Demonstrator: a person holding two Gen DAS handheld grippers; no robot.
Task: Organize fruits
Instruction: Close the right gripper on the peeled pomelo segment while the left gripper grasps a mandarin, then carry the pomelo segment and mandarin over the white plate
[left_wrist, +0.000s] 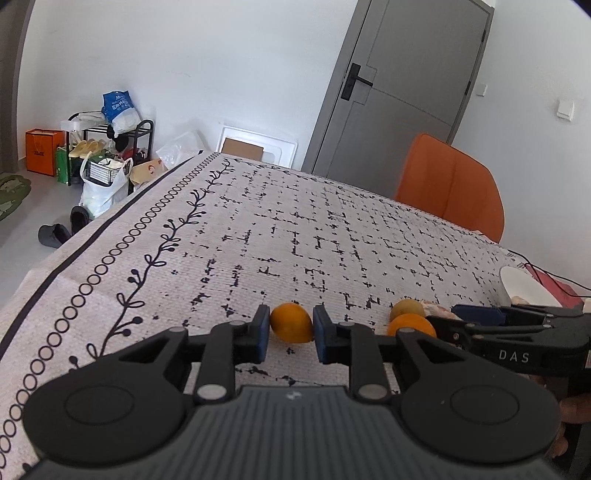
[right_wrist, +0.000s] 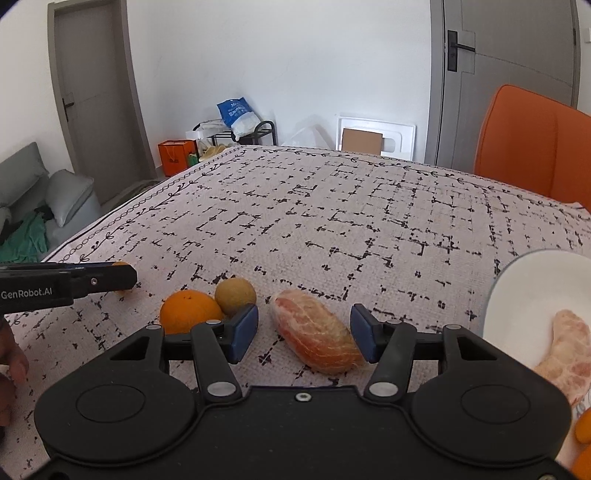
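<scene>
Left wrist view: left claw (left_wrist: 289, 336) sits narrow around a small orange (left_wrist: 291, 322) on the counter (left_wrist: 258, 229), pads right at its sides. Right wrist view: right claw (right_wrist: 303, 336) is spread wide around a peeled pomelo segment (right_wrist: 317, 334), with another orange (right_wrist: 190, 311) and a brownish round fruit (right_wrist: 235, 295) just left, white plate (right_wrist: 524, 295) right.

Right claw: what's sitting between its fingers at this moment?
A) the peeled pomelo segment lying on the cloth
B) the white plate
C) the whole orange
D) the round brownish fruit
A: in the right wrist view the right claw stands open around the peeled pomelo segment on the tablecloth, while the whole orange and the round brownish fruit lie outside its left finger.
</scene>
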